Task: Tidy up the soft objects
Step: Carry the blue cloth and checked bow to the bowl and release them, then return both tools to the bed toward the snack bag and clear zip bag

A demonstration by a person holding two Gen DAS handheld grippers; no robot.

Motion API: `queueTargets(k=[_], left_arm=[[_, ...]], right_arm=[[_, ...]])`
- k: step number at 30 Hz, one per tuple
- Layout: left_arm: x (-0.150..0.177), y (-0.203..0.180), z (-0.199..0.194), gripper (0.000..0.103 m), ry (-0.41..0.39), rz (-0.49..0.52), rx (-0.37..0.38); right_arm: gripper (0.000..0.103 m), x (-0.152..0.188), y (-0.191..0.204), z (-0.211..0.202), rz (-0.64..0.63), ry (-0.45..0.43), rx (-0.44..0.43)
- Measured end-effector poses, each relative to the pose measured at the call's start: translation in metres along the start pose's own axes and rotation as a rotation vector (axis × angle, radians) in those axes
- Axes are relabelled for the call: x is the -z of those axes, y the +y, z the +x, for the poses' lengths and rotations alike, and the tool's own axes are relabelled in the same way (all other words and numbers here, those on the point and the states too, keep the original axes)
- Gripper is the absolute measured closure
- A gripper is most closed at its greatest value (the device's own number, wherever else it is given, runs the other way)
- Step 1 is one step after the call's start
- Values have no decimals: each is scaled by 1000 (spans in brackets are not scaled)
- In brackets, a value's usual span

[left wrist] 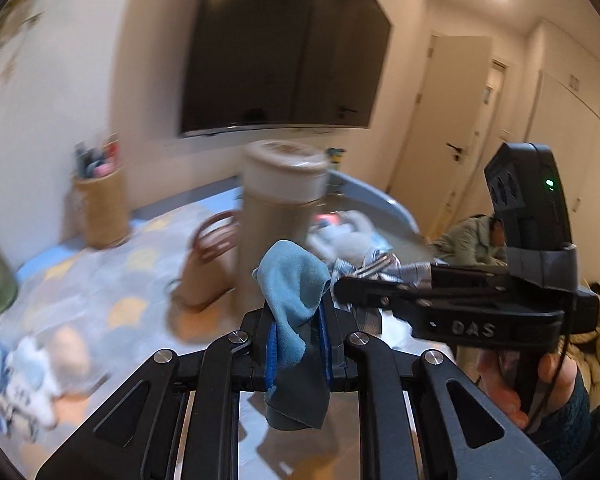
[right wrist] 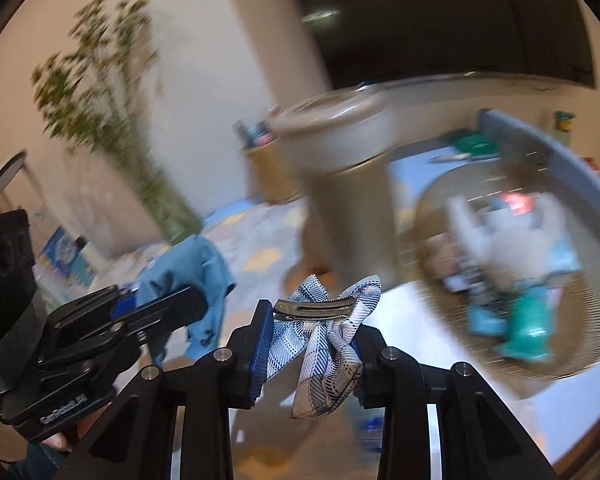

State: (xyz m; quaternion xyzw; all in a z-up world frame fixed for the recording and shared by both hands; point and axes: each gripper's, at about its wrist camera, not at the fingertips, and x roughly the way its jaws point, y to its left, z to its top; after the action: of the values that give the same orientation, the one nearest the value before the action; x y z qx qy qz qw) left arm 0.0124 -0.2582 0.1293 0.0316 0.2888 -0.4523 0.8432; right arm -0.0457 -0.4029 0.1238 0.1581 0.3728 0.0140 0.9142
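A light blue cloth [left wrist: 294, 292] hangs pinched between the blue pads of my left gripper [left wrist: 298, 334], which is shut on it. A plaid bow with a metal hair clip [right wrist: 320, 336] sits between the pads of my right gripper [right wrist: 312, 346], shut on it. Both are held above the table, side by side. In the left wrist view the right gripper [left wrist: 342, 292] comes in from the right with the bow [left wrist: 380, 266]. In the right wrist view the left gripper [right wrist: 194, 302] shows at the left with the cloth [right wrist: 192, 268]. A round basket with a blue rim [right wrist: 572, 168], holding several soft things, lies ahead to the right.
A tall beige canister with a lid [left wrist: 278, 216] stands just ahead, with a small tan handbag [left wrist: 210, 264] to its left. A woven cup of pens [left wrist: 100, 208] stands by the wall. Soft toys [left wrist: 32, 376] lie at the lower left. A plant [right wrist: 112, 112] is at the left and a dark screen [left wrist: 284, 48] hangs on the wall.
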Motion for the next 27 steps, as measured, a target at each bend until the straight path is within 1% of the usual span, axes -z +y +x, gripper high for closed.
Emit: queueTargets(k=[1, 2, 5, 8, 11, 13, 15, 17, 20, 22, 23, 24, 25, 26, 27], left_arm=[[-4, -6, 5, 89, 1, 14, 11], [-8, -12, 11, 89, 3, 29, 21], [-20, -34, 27, 89, 12, 71, 57], [-32, -56, 43, 89, 17, 116, 81], [-44, -76, 58, 89, 18, 159, 58], [-53, -85, 71, 89, 25, 169, 62], [-59, -92, 83, 89, 24, 184, 34], [-63, -95, 96, 89, 33, 181, 21], [-61, -96, 112, 89, 55, 176, 29], [-58, -100, 122, 87, 69, 186, 24], [-55, -102, 127, 73, 84, 188, 28], [-52, -103, 134, 56, 111, 189, 37], [-48, -103, 141, 49, 137, 186, 39], [-45, -102, 144, 38, 146, 176, 32], [-41, -101, 143, 37, 143, 166, 39]], right_arm=[[70, -3, -11, -6, 15, -11, 30], [70, -6, -21, -10, 33, -18, 39], [70, -16, -53, -22, 113, -46, 32], [70, -29, -74, -30, 138, -78, 91], [70, -44, -91, -36, 164, -111, 113], [69, -56, -101, -37, 183, -123, 134], [69, -67, -113, -37, 210, -128, 155], [69, -73, -124, -35, 226, -129, 168], [67, -79, -142, -27, 266, -117, 186], [60, -80, -156, -21, 300, -104, 194], [45, -79, -164, -18, 319, -97, 196], [32, -77, -172, -16, 347, -92, 195], [28, -74, -176, -16, 363, -85, 189], [28, -70, -182, -14, 376, -73, 168], [28, -67, -184, -15, 382, -68, 159]])
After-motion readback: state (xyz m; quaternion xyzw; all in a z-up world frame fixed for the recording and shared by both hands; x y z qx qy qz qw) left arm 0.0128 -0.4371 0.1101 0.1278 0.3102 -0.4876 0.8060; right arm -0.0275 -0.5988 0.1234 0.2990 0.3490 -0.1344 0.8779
